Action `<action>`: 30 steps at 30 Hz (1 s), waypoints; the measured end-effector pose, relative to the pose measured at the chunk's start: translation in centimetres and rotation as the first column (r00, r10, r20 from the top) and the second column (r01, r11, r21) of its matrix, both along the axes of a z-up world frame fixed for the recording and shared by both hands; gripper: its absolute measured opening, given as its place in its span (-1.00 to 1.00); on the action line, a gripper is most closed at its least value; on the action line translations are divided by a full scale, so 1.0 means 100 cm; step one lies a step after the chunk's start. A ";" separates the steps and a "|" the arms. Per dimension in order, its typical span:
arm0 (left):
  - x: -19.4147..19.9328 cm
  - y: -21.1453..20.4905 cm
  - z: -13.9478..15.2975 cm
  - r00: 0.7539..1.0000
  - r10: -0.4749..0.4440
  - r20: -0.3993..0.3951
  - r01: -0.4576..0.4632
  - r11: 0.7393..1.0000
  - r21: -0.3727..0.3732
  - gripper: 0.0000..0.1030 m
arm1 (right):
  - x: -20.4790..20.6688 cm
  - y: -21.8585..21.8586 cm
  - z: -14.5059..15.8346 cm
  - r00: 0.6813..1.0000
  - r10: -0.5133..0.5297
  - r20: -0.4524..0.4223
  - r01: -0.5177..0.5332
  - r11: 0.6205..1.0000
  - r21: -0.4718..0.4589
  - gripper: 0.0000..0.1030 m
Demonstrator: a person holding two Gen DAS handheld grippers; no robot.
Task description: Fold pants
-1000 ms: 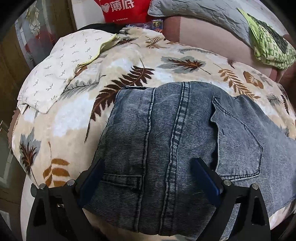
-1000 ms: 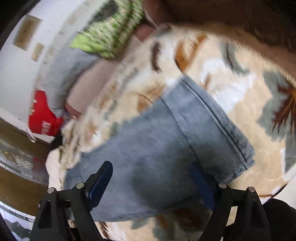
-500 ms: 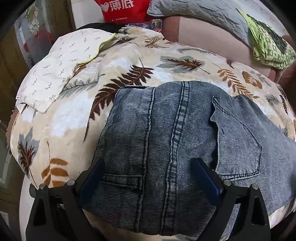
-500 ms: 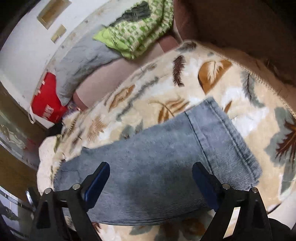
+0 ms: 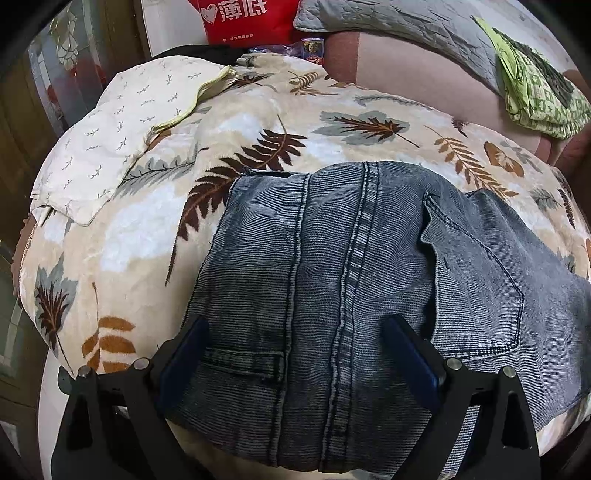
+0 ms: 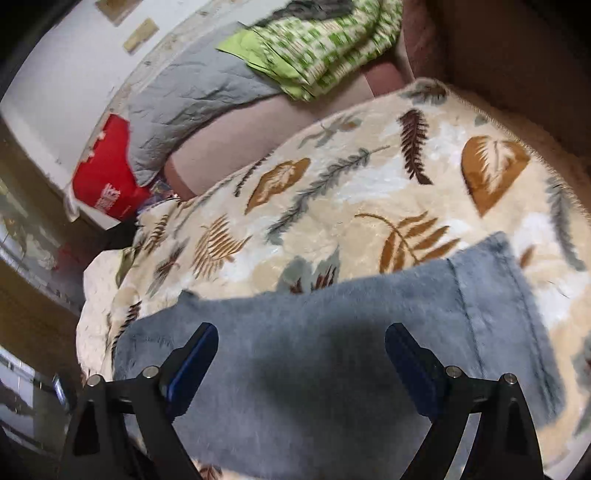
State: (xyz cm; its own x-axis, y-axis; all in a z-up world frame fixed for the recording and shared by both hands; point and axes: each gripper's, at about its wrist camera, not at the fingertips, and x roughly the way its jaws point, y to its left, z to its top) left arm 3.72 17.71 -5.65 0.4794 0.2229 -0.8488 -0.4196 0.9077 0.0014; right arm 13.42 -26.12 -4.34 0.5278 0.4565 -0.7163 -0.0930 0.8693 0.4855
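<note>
A home bedroom: leaf-print blanket (image 5: 258,122) covers a bed, grey quilt (image 5: 406,22) at one o'clock.

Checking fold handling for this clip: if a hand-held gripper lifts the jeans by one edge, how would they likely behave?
The jeans would probably drape and sag, since they follow the leaf-print blanket beneath. The thick seams suggest fairly heavy cloth. The ribbed denim likely resists slipping.

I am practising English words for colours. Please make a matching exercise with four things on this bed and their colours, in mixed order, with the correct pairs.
Things:
1. jeans
2. bag with printed characters
3. quilted pillow
4. patterned cloth on the far right

Colours:
a. green
b. grey
c. faded blue
d. red

Pairs: 1-c, 2-d, 3-b, 4-a
</note>
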 end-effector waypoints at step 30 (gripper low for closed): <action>0.000 0.001 -0.001 1.000 -0.002 0.012 0.002 1.000 -0.005 0.87 | -0.005 0.013 -0.041 0.993 0.015 -0.115 -0.023 0.998 -0.066 0.99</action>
